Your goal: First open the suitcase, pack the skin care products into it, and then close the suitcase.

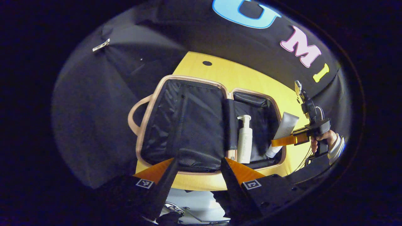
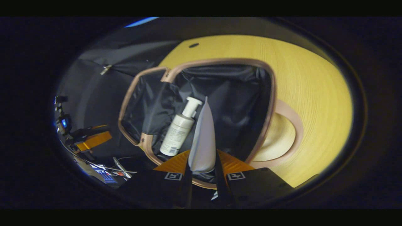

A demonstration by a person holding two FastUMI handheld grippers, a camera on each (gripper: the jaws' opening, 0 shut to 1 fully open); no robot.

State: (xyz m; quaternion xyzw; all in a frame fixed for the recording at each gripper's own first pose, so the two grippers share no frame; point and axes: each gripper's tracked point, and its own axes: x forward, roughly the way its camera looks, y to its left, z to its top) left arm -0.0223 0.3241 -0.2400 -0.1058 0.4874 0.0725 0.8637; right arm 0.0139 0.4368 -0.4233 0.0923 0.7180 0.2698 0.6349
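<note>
Right gripper view showed the right gripper (image 2: 202,171) with fingers pinching a tube (image 2: 202,141) over the open suitcase (image 2: 270,94) on the surface (image 2: 314,94), beside a pump bottle (image 2: 179,131); the left gripper (image 1: 198,175) had fingers spread.

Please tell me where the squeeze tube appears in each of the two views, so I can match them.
Left gripper view: the squeeze tube is right of centre, over the suitcase's right rim, held by the right gripper.
Right gripper view: the squeeze tube is at bottom centre, upright between the fingers, over the open compartment.
Shared landmark: the pump bottle lies in the compartment just left of the tube.
</note>
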